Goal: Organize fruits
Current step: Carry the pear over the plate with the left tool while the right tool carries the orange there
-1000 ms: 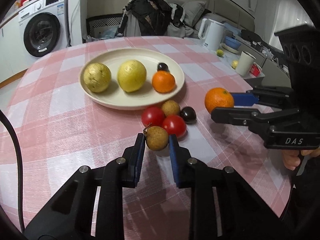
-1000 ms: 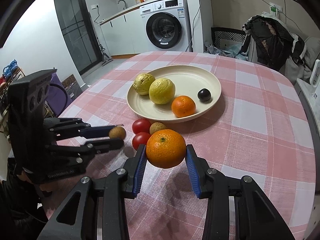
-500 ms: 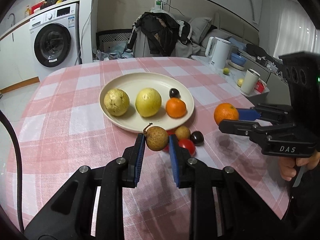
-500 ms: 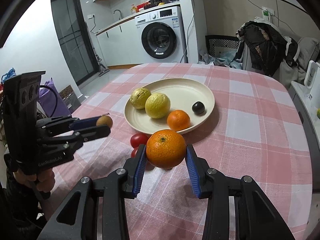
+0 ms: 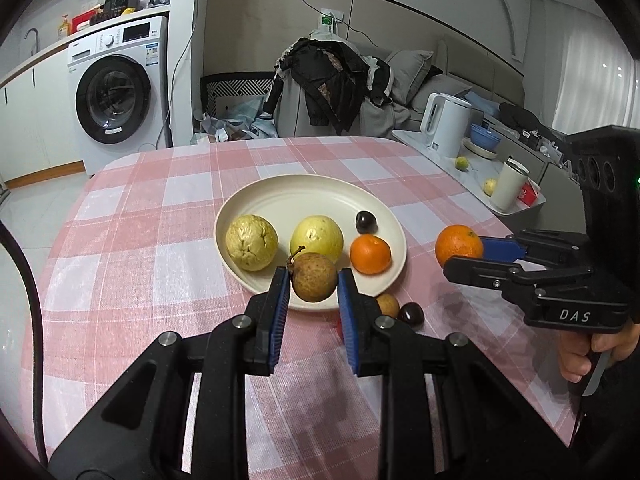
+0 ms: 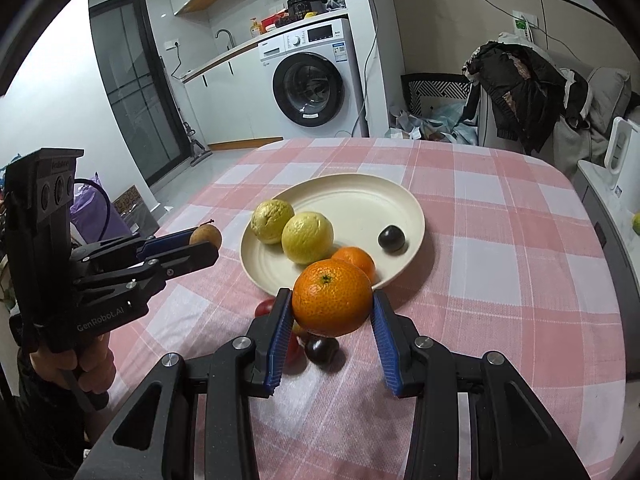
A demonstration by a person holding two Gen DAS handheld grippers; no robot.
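My left gripper [image 5: 313,282] is shut on a small brown longan [image 5: 314,277], held in the air over the near rim of the cream plate [image 5: 280,196]. My right gripper [image 6: 331,312] is shut on a large orange [image 6: 332,297], raised above the loose fruit on the cloth. The plate holds two yellow-green fruits [image 5: 251,242] [image 5: 317,237], a small orange [image 5: 370,254] and a dark cherry [image 5: 366,221]. On the cloth lie another longan [image 5: 388,305], a dark cherry [image 6: 322,349] and red tomatoes [image 6: 265,307], partly hidden by the fingers.
The pink checked tablecloth [image 5: 160,240] covers the table, whose far edge faces a washing machine [image 5: 116,96]. A side counter on the right carries a white kettle [image 5: 445,125], a cup [image 5: 509,184] and bowls. A hand [image 5: 592,350] grips the right tool's handle.
Both grippers have risen from the table with their fruit. The left one has lifted the longan off the cloth and carried it toward the plate's near rim.
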